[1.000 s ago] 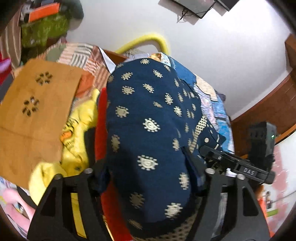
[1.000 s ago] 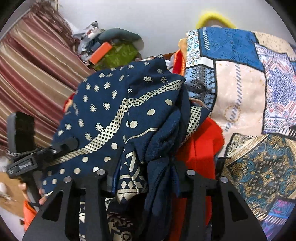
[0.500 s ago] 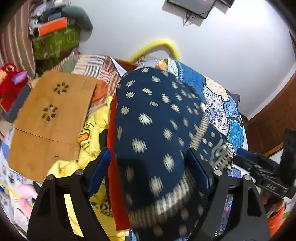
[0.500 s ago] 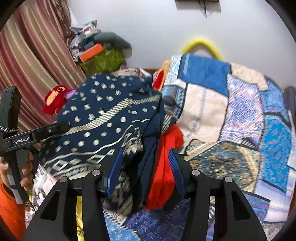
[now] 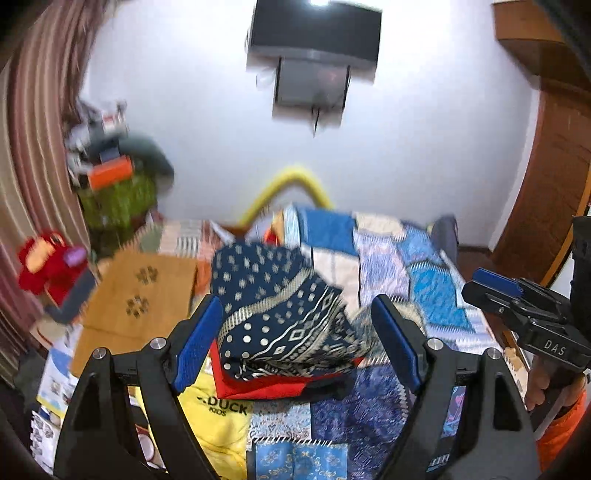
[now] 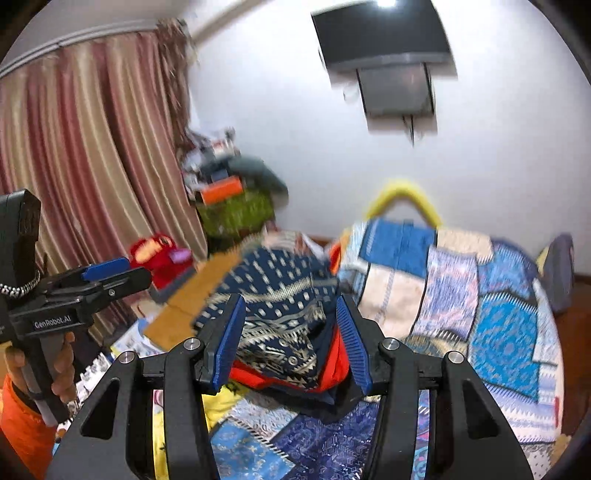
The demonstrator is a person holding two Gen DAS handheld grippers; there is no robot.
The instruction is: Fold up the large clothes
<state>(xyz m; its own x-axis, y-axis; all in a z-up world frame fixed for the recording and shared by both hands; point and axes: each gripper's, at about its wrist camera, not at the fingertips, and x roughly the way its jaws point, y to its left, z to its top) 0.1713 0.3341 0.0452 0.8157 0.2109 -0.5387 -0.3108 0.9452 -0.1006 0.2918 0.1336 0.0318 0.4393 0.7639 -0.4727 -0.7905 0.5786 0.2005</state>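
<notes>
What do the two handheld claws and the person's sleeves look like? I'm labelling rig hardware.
Both are black angular frames with silver screws and ribbed blue pads. The left claw bears "GenRobot.AI" and a beaded chain on its body in the right wrist view; the right claw bears "DAS" in the left wrist view. Both sleeves are orange.

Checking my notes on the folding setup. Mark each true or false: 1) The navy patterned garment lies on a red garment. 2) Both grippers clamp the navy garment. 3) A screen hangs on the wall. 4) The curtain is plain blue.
1) True: the navy patterned garment sits folded on the red garment.
2) False: the left gripper and right gripper are open, off the cloth.
3) True: a screen is wall-mounted.
4) False: the curtain is striped pink and beige.
</notes>
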